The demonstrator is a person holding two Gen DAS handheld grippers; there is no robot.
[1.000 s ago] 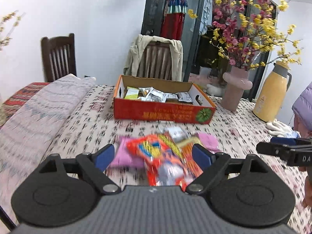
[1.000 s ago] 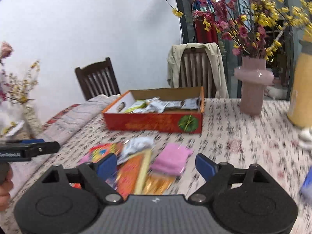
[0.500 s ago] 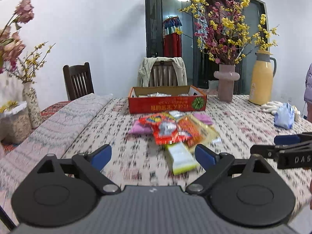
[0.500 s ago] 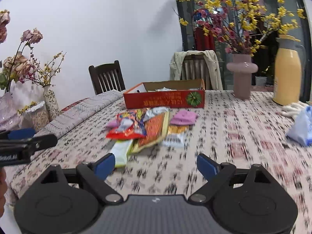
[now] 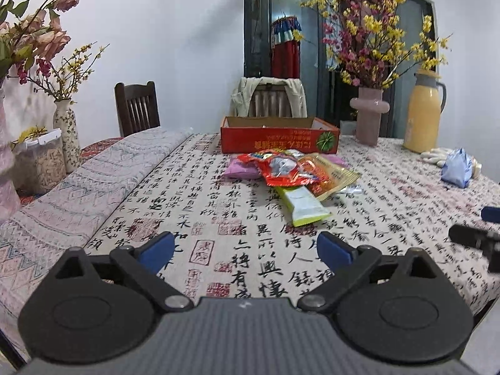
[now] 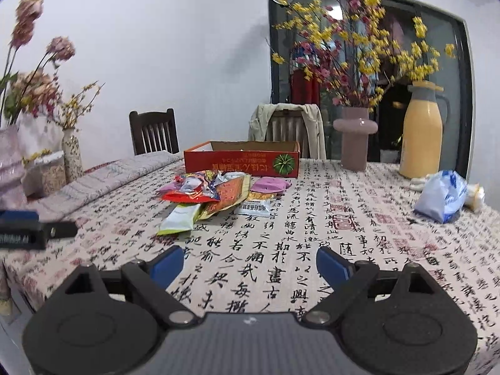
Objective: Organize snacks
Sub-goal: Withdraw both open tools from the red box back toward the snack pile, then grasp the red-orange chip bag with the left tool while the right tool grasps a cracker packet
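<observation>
Lying mid-desk before the red box (image 5: pixel 279 139), the snack pile (image 5: pixel 292 172) is seen, its green packet (image 5: pixel 301 204) pointing lengthwise toward the near edge. Left tongs (image 5: pixel 246 250), jaws just widened, and right tongs (image 6: pixel 250 264) are held wide apart, empty, over the desk (image 5: pixel 218 218).

My left gripper (image 5: pixel 245 251) is matt black plastic with smooth blue pads, small metal pins shining at its pivots; my right gripper (image 6: pixel 250 265) looks the same. Under both lies a woven tablecloth (image 5: pixel 218 206), matt and printed with ink characters, next to a folded cloth (image 5: pixel 93 184) of coarser weave. The snack packets (image 5: pixel 290 172) are glossy crinkled foil and plastic film. The red box (image 5: pixel 278 143) is printed cardboard, faintly shiny. The pink vase (image 6: pixel 354 137) is smooth and glazed, the yellow flask (image 6: pixel 422 137) satin plastic, the chair (image 6: pixel 154 136) dark polished wood
</observation>
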